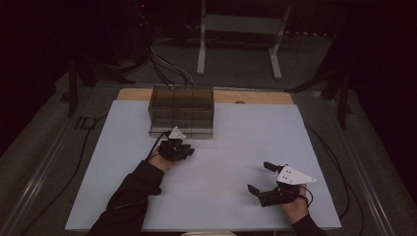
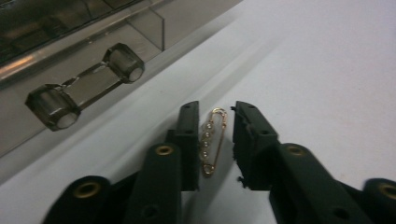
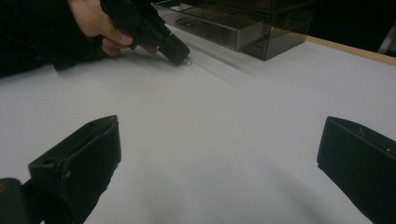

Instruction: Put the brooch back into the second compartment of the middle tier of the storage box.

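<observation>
- The gold brooch pin [image 2: 212,140] lies flat on the white desk [image 1: 226,147], just in front of the smoky drawer box [image 1: 182,110].
- Left hand-held gripper [image 2: 215,142]: jaws narrow around the pin, with a small gap on each side.
- Right hand-held gripper [image 1: 259,178] is wide, holding nothing.
- The pin is probably light, thin and slippery; better to pinch it across its middle.

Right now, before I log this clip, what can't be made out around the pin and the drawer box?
- Gold pin: lies between the left tongs; left gripper view doesn't settle whether the pads touch it. In the high view the hand and gripper cover it.
- Smoky drawer box: contents unreadable, dark tinted walls.
- Right tongs: tips cut off by the right gripper view's edges.
</observation>
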### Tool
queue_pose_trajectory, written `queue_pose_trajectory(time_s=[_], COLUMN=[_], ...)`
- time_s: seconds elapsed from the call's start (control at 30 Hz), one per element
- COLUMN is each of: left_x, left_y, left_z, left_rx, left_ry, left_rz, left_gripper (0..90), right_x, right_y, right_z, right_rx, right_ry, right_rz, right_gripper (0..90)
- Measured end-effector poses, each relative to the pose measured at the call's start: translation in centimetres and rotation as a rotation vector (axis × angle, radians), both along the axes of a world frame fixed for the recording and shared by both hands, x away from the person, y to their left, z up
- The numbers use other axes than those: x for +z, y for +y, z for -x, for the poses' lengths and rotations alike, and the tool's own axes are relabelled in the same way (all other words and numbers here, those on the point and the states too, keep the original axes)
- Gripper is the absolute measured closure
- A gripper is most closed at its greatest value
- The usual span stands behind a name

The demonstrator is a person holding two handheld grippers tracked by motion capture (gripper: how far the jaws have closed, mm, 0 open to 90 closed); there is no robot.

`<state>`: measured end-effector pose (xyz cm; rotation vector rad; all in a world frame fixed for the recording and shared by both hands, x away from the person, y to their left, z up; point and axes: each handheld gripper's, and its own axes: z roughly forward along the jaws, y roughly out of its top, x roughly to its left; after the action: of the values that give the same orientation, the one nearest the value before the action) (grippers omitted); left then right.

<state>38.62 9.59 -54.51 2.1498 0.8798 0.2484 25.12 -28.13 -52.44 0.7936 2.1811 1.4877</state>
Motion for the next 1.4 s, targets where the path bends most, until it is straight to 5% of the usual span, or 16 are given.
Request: queue_pose_trajectory(time_s=[0.27, 0.53, 0.83, 1.4], left_x=[0.1, 0.2, 0.7, 3.1], left_y=[-0.2, -0.5, -0.8, -1.0], left_z=[0.2, 0.5, 1.0, 2.2], left_rx=[-0.002, 0.0, -0.033, -0.081], left_ry=[-0.013, -0.034, -0.018, -0.049], left_rz=[-0.03, -0.059, -0.038, -0.003], left_gripper=[85.4, 87.1, 88.0, 88.1], right_x=[0.0, 0.0, 0.1, 0.1], right_y=[0.1, 0.1, 0.1, 0.1], right_z=[0.0, -0.1, -0.1, -0.1], right_rx=[0.0, 0.003, -0.001, -0.001], right_ry=[0.004, 0.003, -0.003, -0.002], right_rz=[0.001, 0.006, 0.0, 0.0], right_gripper=[0.0, 0.0, 0.0, 0.0])
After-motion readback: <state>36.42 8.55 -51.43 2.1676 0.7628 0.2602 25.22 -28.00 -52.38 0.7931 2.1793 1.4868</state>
